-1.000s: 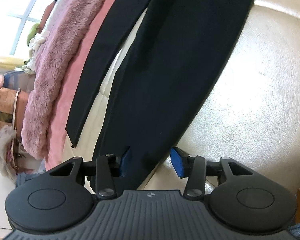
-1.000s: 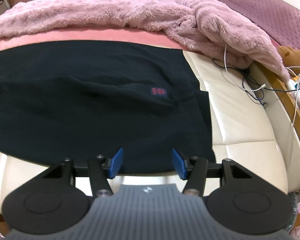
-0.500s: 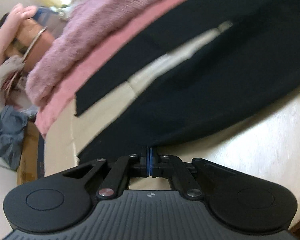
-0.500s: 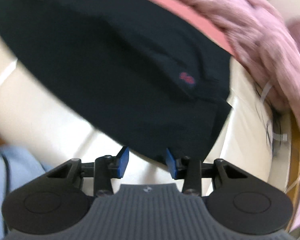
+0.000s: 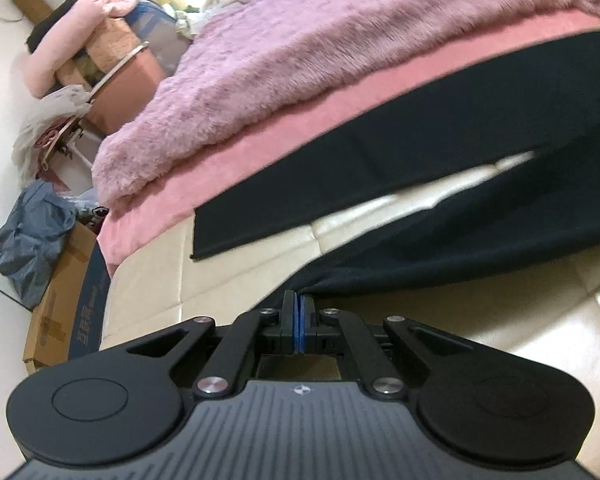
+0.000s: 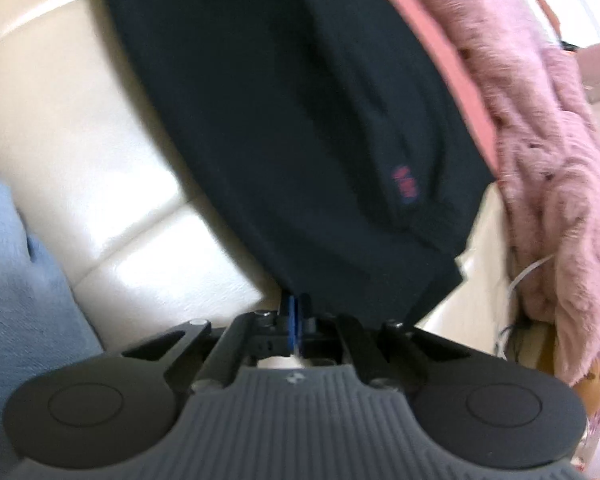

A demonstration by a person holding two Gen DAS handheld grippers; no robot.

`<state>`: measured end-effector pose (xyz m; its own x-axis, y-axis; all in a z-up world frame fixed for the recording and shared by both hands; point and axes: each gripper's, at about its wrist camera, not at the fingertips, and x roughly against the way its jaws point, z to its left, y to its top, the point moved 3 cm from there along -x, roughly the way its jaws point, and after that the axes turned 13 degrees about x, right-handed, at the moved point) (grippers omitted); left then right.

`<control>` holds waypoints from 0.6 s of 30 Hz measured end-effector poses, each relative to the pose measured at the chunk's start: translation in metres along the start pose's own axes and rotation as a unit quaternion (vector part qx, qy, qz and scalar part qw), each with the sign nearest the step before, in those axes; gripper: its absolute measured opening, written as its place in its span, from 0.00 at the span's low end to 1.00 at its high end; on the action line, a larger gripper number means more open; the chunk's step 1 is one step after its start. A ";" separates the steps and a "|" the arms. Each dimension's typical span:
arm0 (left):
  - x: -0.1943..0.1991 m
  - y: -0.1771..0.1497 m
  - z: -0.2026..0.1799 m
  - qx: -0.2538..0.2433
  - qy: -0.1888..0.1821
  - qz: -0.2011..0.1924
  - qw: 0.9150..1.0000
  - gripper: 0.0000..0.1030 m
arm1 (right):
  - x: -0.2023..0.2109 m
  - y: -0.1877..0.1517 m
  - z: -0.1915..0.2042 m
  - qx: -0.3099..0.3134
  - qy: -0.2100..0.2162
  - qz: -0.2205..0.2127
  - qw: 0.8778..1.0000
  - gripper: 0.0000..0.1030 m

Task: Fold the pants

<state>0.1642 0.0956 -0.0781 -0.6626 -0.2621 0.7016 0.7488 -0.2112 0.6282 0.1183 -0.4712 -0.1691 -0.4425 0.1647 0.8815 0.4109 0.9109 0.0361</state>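
Black pants (image 5: 460,236) lie spread over a cream leather surface (image 5: 236,276), one leg flat farther back, the nearer leg lifted at its hem. My left gripper (image 5: 299,300) is shut on the edge of that nearer leg, the cloth rising to its blue pads. In the right wrist view the waist end of the pants (image 6: 300,120), with a small red logo (image 6: 405,184), hangs from my right gripper (image 6: 296,304), which is shut on the fabric's near edge.
A fluffy pink blanket (image 5: 320,52) over a pink sheet (image 5: 260,152) borders the pants at the back. Cardboard boxes (image 5: 60,292), a grey bag (image 5: 28,240) and clutter stand at the left. White cables (image 6: 532,272) hang at the right; blue fabric (image 6: 16,280) lies at the lower left.
Both grippers went from open to shut on the pants' near edge, the left first. Both views rolled, and the left gripper lifted the leg hem off the cream surface.
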 end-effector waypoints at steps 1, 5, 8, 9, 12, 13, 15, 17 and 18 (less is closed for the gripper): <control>0.001 0.005 0.003 0.009 -0.001 -0.002 1.000 0.00 | 0.007 -0.001 -0.006 -0.011 -0.012 -0.008 1.000 0.00; 0.003 0.033 0.013 0.032 0.007 -0.016 0.999 0.00 | 0.037 0.003 -0.039 -0.045 -0.065 -0.039 0.996 0.00; -0.002 0.061 0.015 0.032 0.019 -0.026 0.999 0.00 | 0.054 0.013 -0.076 -0.070 -0.107 -0.055 0.990 0.00; -0.004 0.069 0.016 0.032 0.023 -0.029 0.999 0.00 | 0.055 0.017 -0.089 -0.077 -0.117 -0.059 0.988 0.00; -0.020 0.101 0.019 0.036 0.033 -0.031 0.998 0.00 | 0.050 0.033 -0.130 -0.095 -0.141 -0.063 0.983 0.00; -0.025 0.111 0.019 0.037 0.033 -0.032 0.998 0.00 | 0.043 0.038 -0.143 -0.100 -0.145 -0.062 0.982 0.00; -0.039 0.131 0.017 0.035 0.037 -0.032 0.998 0.00 | 0.030 0.047 -0.166 -0.109 -0.155 -0.058 0.980 0.00; -0.057 0.149 0.012 0.028 0.046 -0.027 0.998 0.00 | 0.018 0.058 -0.190 -0.124 -0.161 -0.054 0.978 0.00; -0.068 0.155 0.009 0.024 0.051 -0.023 0.998 0.00 | 0.009 0.063 -0.200 -0.132 -0.163 -0.052 0.976 0.00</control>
<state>0.3249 0.0893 -0.0252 -0.6895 -0.3477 0.6354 0.7144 -0.1814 0.6759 0.2997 -0.4880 -0.0645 -0.7052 0.2262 0.6719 0.5222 0.8068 0.2765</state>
